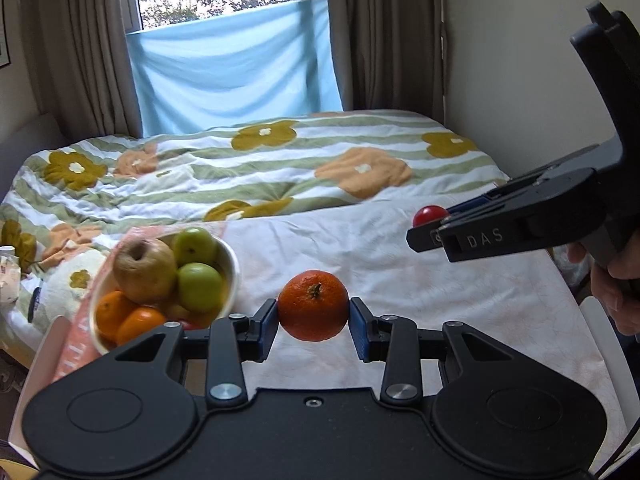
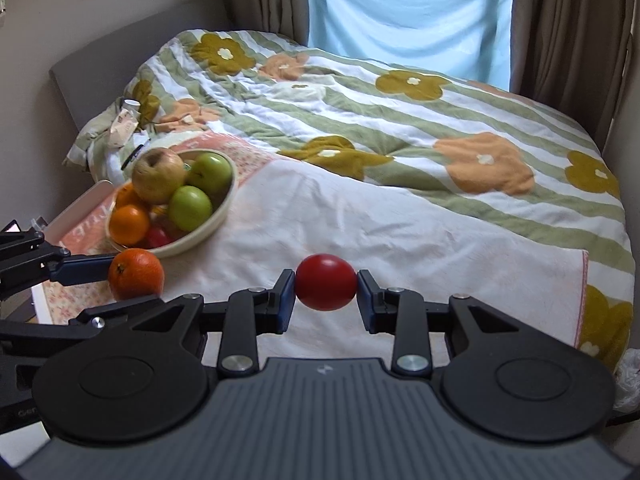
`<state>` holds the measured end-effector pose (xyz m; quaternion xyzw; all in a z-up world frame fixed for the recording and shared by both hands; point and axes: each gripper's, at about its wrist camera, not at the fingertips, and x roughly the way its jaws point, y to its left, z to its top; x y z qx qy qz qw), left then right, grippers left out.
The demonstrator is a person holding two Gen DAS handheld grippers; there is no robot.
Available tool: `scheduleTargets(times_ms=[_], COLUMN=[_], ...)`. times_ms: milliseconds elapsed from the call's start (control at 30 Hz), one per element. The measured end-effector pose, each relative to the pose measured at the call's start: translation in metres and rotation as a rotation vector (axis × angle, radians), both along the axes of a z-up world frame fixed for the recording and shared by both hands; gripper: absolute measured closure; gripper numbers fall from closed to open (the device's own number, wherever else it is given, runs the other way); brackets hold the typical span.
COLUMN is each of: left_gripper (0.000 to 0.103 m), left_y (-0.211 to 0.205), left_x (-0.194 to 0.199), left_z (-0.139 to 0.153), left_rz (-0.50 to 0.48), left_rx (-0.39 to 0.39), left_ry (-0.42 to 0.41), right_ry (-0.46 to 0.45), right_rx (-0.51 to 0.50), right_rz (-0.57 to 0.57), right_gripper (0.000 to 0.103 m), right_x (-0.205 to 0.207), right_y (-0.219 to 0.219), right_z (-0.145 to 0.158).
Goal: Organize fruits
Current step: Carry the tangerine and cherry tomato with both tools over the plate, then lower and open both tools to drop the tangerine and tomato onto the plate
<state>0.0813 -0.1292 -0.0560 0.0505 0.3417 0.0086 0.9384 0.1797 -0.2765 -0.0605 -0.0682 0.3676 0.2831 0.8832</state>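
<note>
- Fruits are sitting in two places: most are piled in a cream bowl [image 2: 224, 204], and two single pieces are being held up in the air above the bed [image 2: 400, 128].
- Left hand-held gripper [image 1: 313, 312] is clamping an orange [image 1: 313, 306] between its blue pads [image 1: 267, 322], jaws drawn in tight on both sides of the fruit, which is hanging clear of the white cloth [image 1: 400, 264] below it.
- Right hand-held gripper [image 2: 326, 288] is pinching a small red fruit [image 2: 326, 282] in the same way, pads pressing on its two ends, with the cloth lying well below.
- In the right wrist view the orange [image 2: 137, 274] is hovering just beside the near rim of the bowl, at the left edge of the cloth.
- Bowl is resting on a pink patterned tray [image 2: 80, 216] near the left edge of the bed, holding a yellowish apple [image 2: 158, 176], two green apples [image 2: 190, 208], oranges and something red low down.
- White cloth is lying wide and bare between the bowl and the right side of the bed, giving open room there; its far edge is meeting the flowered quilt [image 2: 460, 120].
- A hand [image 1: 616, 280] is gripping the right tool's handle at the right edge of the left wrist view.
</note>
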Motion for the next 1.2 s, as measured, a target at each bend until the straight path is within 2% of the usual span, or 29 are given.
scheduleTargets(times_ms=[300, 500, 833, 1200], left_gripper=[0.061, 0.061, 0.061, 0.061], left_y=[0.062, 0.112, 0.190, 0.244], left_x=[-0.004, 0.002, 0.028, 0.069], left_z=[0.014, 0.018, 0.002, -0.023], left_rz=[0.017, 0.005, -0.021, -0.071], left_rx=[0.005, 0.006, 0.000, 0.006], left_ry=[-0.042, -0.052, -0.028, 0.001], right_ry=[-0.021, -0.008, 0.024, 0.091], right_rx=[0.011, 0.011, -0.008, -0.024], right_rz=[0.006, -0.025, -0.076, -0.166], right_gripper=[0.055, 0.055, 0.055, 0.055], right_x=[-0.020, -0.022, -0.015, -0.002], right_y=[0.060, 0.105, 0.179, 0.218], right_z=[0.018, 0.017, -0.005, -0.035])
